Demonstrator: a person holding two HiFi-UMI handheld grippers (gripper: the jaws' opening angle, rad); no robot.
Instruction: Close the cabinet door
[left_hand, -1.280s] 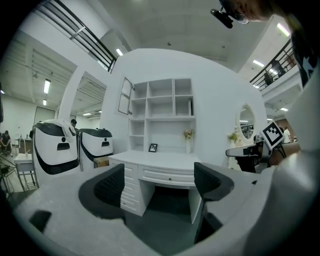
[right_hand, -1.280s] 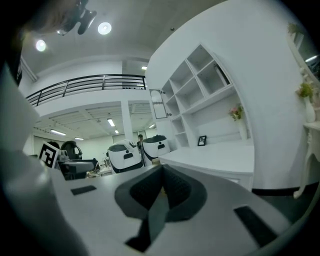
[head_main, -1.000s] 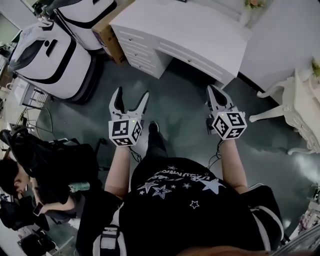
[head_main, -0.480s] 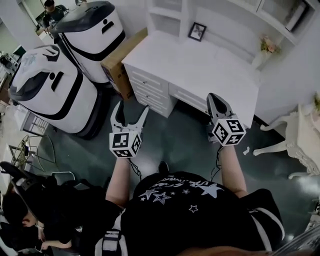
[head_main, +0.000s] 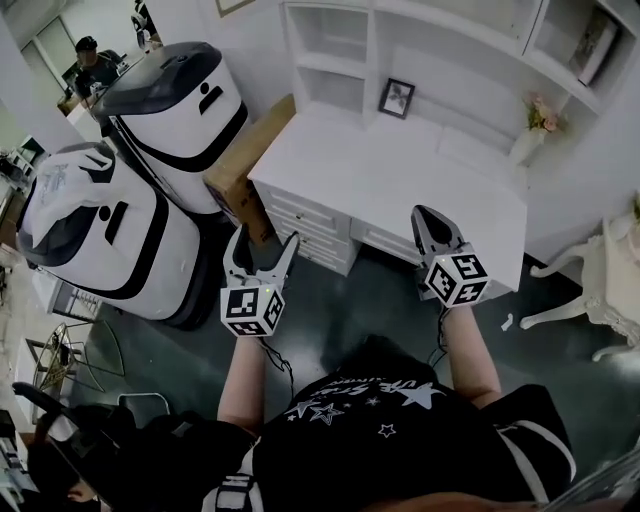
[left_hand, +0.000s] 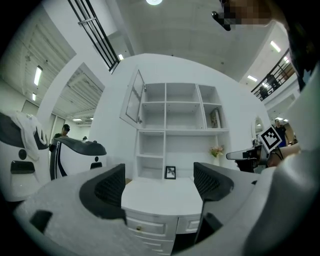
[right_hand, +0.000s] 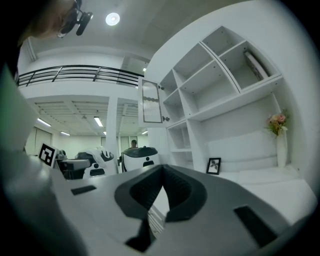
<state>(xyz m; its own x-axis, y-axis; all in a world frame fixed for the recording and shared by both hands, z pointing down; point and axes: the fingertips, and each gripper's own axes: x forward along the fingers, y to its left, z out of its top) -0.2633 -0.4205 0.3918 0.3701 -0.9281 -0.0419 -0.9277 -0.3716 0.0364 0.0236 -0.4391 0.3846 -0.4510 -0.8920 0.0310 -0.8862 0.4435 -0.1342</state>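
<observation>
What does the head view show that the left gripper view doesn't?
Only the head view shows the person's black star shirt, the white chair and the marker cube of the left gripper. Only the left gripper view shows the ceiling light and the whole cabinet door, swung open at the shelves' upper left. Both show the white desk, the picture frame, the flowers and the right gripper.

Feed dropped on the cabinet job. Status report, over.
Left tool open, empty. Right tool shut, empty. Cabinet door open, upper left of shelves, untouched. Desk stands between us and it.
</observation>
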